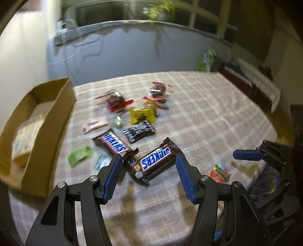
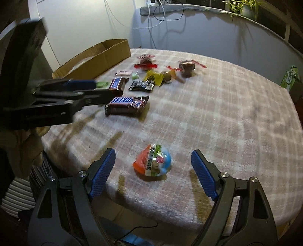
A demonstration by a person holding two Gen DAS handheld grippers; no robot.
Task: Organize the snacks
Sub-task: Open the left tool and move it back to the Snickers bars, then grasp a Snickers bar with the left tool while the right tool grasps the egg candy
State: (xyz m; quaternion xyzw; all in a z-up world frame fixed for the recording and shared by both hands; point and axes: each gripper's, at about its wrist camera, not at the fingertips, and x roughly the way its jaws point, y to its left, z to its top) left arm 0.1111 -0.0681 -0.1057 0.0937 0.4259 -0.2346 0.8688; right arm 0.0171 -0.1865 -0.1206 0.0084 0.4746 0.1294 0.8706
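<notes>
A Snickers bar [image 1: 155, 162] lies on the plaid tablecloth [image 1: 208, 113] between the jaws of my left gripper [image 1: 149, 158], which is open with its blue pads off the wrapper. From the right wrist view that gripper [image 2: 103, 89] hovers over the left end of the same bar [image 2: 126, 105]. My right gripper [image 2: 153, 152] is open around an egg-shaped orange and blue packet [image 2: 152, 162] near the table's front edge, with clear gaps on both sides. A second Snickers bar [image 1: 111, 143] lies just behind the first.
An open cardboard box [image 1: 47, 121] stands at the table's left edge. Behind the bars lie a black packet [image 1: 139, 130], a yellow packet [image 1: 142, 115], red-wrapped sweets [image 1: 115, 100], a pink packet [image 1: 94, 124] and a green one [image 1: 80, 156]. A grey wall and a plant [image 2: 244, 7] are beyond.
</notes>
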